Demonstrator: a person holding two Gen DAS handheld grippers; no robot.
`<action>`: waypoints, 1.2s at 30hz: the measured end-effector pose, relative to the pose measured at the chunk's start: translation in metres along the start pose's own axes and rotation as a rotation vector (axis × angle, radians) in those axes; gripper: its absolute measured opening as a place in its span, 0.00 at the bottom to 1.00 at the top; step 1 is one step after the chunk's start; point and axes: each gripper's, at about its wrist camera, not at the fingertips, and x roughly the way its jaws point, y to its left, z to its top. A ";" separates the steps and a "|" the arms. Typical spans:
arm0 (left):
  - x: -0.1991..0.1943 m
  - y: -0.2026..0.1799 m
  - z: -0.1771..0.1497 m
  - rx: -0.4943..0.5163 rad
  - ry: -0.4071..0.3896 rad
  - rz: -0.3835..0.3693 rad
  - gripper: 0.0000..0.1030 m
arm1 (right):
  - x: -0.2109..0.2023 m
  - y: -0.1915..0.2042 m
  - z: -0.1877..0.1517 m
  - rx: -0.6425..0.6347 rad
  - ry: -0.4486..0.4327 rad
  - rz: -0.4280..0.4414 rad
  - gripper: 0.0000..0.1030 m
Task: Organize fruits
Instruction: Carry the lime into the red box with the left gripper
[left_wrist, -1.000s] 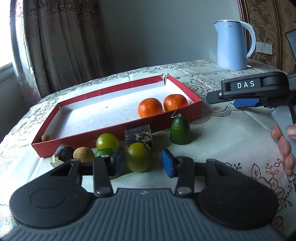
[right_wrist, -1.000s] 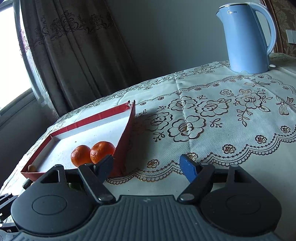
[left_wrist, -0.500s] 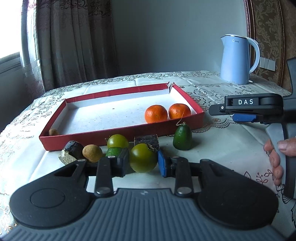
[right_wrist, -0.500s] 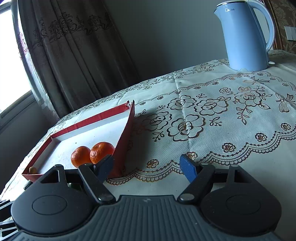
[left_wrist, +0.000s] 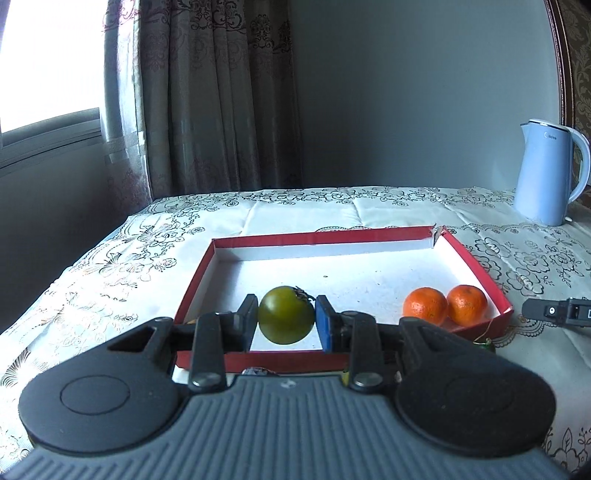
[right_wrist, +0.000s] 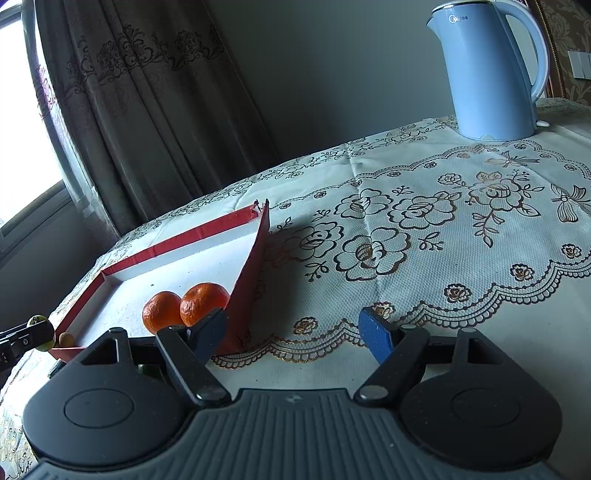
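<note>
My left gripper (left_wrist: 286, 320) is shut on a round green fruit (left_wrist: 285, 319) with a dry stem, held in the air above the near wall of the red tray (left_wrist: 472, 254). Two oranges (left_wrist: 444, 305) lie side by side in the tray's right near corner. In the right wrist view the same oranges (right_wrist: 184, 305) sit beside the tray's right wall (right_wrist: 251, 273). My right gripper (right_wrist: 291, 332) hangs open over the tablecloth to the right of the tray, with nothing between its fingers. The left gripper with the green fruit (right_wrist: 41, 332) shows at the far left edge.
A light blue electric kettle (left_wrist: 546, 171) stands at the table's far right. A small brown fruit (right_wrist: 66, 338) lies in the tray's left near corner. The green avocado's tip (left_wrist: 484, 345) peeks out by the tray's right near corner. Curtains and a window rise behind the lace tablecloth (right_wrist: 461, 229).
My left gripper closed on the green fruit, lifted it off the table and carried it up over the tray's near wall. The other loose fruits dropped out of its view. The right gripper stayed still.
</note>
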 end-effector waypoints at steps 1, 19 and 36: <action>0.008 0.006 0.002 -0.013 0.008 0.019 0.29 | 0.000 0.000 0.000 0.000 0.001 0.001 0.76; 0.048 0.032 -0.008 -0.067 0.065 0.102 0.29 | 0.003 -0.003 0.001 0.021 0.009 0.010 0.76; 0.049 0.036 -0.017 -0.065 0.062 0.100 0.31 | 0.003 -0.003 0.001 0.025 0.010 0.012 0.76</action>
